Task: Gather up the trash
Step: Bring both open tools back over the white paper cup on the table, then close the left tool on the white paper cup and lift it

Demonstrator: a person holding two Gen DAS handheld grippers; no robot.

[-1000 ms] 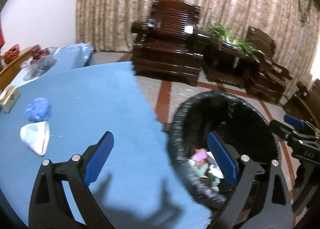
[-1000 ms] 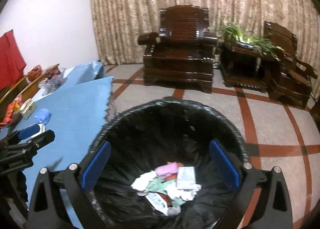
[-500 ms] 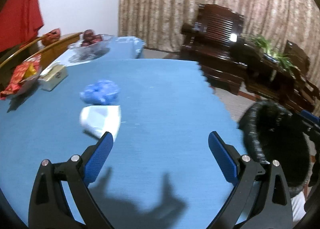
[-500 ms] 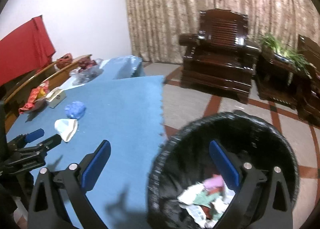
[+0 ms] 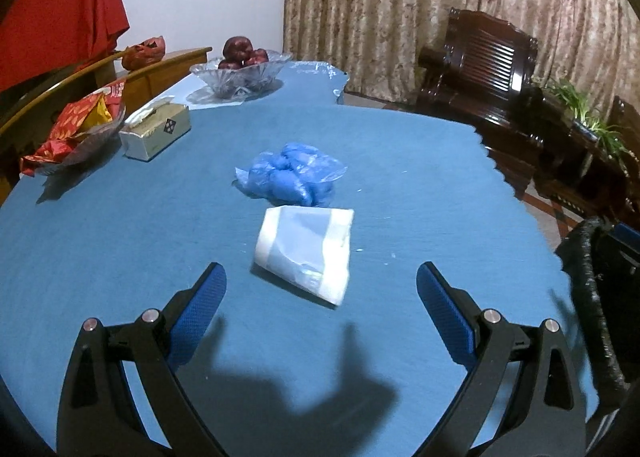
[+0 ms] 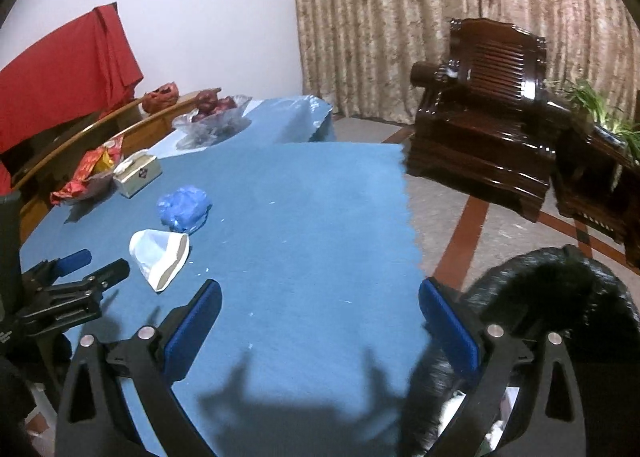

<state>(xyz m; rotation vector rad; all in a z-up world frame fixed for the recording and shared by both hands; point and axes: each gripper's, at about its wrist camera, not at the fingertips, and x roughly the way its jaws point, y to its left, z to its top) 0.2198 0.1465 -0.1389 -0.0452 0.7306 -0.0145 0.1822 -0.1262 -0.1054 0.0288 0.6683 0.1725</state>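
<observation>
Two trash items lie mid-desk, well clear of every edge: one white plastic wrapper (image 5: pixel 306 253) and, just beyond it, one crumpled blue plastic bundle (image 5: pixel 290 174). One black-lined trash bin (image 6: pixel 560 297) stands off the desk's (image 5: pixel 120 241) right edge. Left hand-held gripper (image 5: pixel 318 297) and right hand-held gripper (image 6: pixel 320 311): both released, empty. One tissue box (image 5: pixel 156 131) carries a diamond logo; no legible text.
</observation>
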